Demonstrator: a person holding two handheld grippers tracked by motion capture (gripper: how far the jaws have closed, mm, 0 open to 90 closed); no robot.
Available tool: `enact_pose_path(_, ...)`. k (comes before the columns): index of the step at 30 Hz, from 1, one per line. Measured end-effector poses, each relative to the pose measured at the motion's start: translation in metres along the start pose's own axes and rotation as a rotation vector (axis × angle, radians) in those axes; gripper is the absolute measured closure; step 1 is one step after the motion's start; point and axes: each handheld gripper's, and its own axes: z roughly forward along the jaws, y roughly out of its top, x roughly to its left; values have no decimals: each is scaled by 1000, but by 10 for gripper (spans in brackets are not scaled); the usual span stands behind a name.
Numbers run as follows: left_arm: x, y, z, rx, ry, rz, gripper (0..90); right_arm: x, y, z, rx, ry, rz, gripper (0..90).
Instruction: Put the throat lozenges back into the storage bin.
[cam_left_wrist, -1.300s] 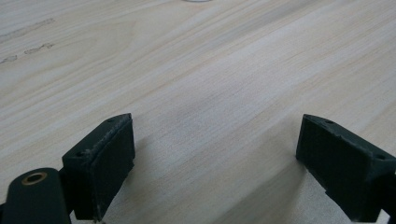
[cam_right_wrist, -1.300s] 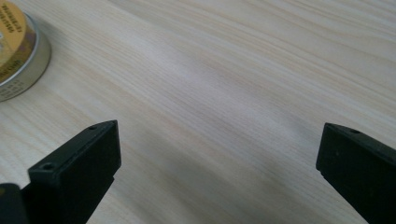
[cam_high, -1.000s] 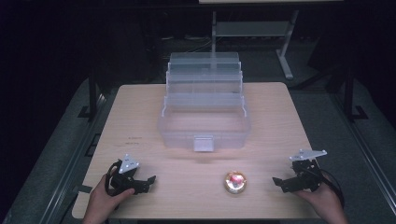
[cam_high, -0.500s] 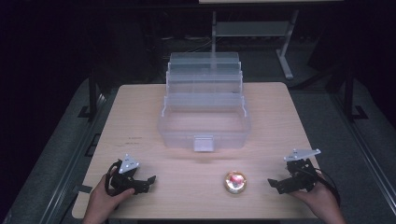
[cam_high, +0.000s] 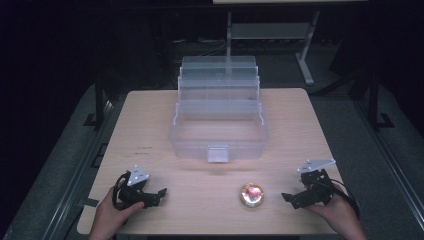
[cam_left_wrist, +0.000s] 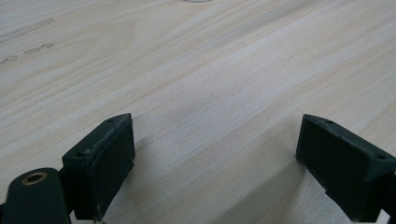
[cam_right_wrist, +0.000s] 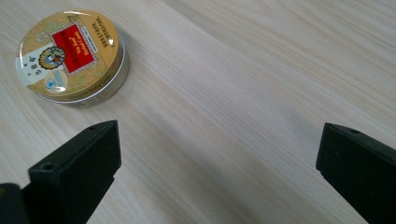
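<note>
A small round gold tin (cam_high: 252, 194) with a red label lies flat on the wooden table (cam_high: 310, 130) near the front edge; in the right gripper view the tin (cam_right_wrist: 71, 55) sits at upper left, beyond the jaws. My right gripper (cam_high: 293, 199) is open, low over the table a short way right of the tin, with nothing between its jaws (cam_right_wrist: 217, 172). My left gripper (cam_high: 159, 195) rests open at the front left, its jaws over bare wood (cam_left_wrist: 215, 163). A clear plastic tiered box (cam_high: 219, 120) stands open at the table's middle back.
The box has a front latch (cam_high: 218, 153) facing me and stepped trays rising behind. Dark floor and a metal stand (cam_high: 300, 45) lie beyond the table. Bare wood stretches between the two grippers and in front of the box.
My right gripper has shifted slightly left and down toward the tin. The left gripper and the tin have stayed put.
</note>
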Motion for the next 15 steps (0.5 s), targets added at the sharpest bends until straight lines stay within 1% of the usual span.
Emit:
enact_pose_path(6, 0, 0, 0, 0, 0, 0, 107, 4, 4, 2, 5, 9, -16, 0)
enact_pose_path(10, 0, 0, 0, 0, 0, 0, 107, 7, 6, 4, 12, 17, -32, 0)
enact_pose_path(11, 0, 0, 0, 0, 0, 0, 107, 8, 7, 5, 17, 21, -43, 0)
enact_pose_path(15, 0, 0, 0, 0, 0, 0, 107, 11, 9, 7, 19, 28, -46, 0)
